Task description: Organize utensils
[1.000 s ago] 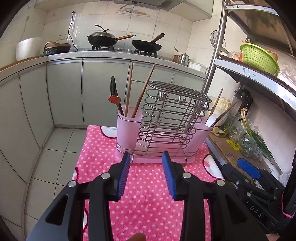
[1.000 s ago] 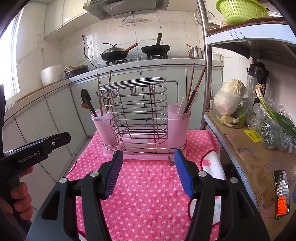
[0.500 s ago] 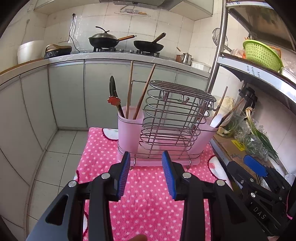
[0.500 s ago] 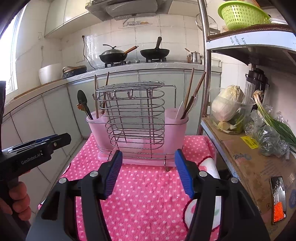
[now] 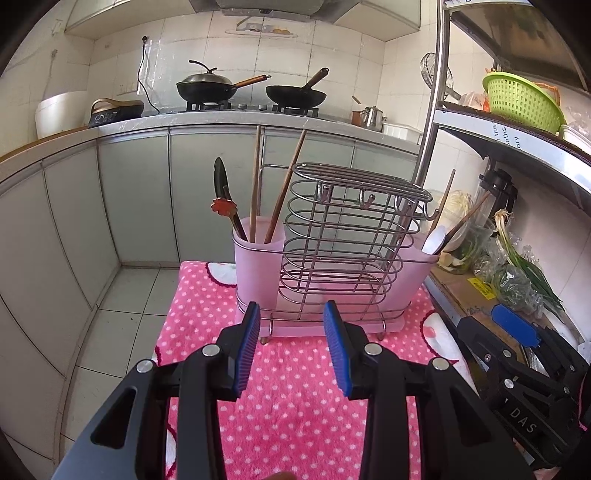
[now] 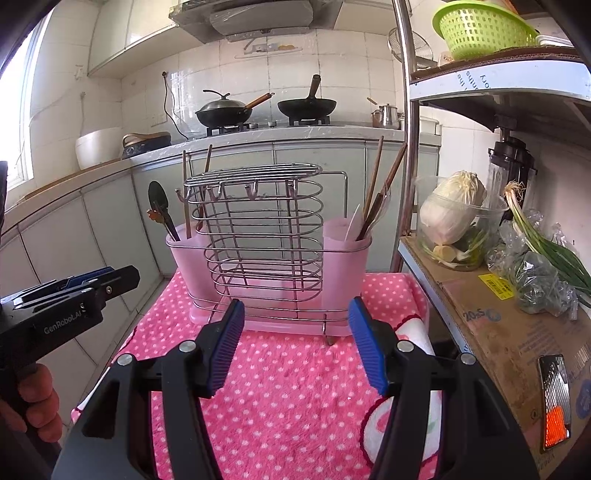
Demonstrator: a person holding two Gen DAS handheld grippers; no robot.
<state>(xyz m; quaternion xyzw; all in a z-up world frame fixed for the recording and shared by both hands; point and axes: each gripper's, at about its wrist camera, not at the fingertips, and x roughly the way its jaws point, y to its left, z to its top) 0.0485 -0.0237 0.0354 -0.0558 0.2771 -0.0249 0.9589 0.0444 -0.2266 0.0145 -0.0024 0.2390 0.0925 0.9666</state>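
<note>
A pink utensil holder with a wire rack (image 5: 343, 254) stands on the pink dotted cloth (image 5: 295, 406); it also shows in the right wrist view (image 6: 266, 258). Its left cup holds a black spoon (image 5: 221, 184), a flower-topped utensil (image 5: 222, 207) and two wooden chopsticks (image 5: 255, 177). Its right cup holds a white spoon (image 5: 433, 240) and more chopsticks (image 6: 376, 184). My left gripper (image 5: 291, 347) is open and empty, in front of the holder. My right gripper (image 6: 295, 343) is open and empty, also short of the holder.
A metal shelf unit (image 6: 410, 147) stands to the right with a cabbage bowl (image 6: 454, 221), green onions (image 6: 546, 251) and a cardboard sheet (image 6: 498, 332). A green basket (image 6: 480, 26) sits on the upper shelf. Woks (image 5: 207, 88) sit on the stove behind. Tiled floor (image 5: 122, 317) lies left of the cloth.
Both grippers have drawn back a little from the holder and stayed open and empty. The holder and utensils have not moved.
</note>
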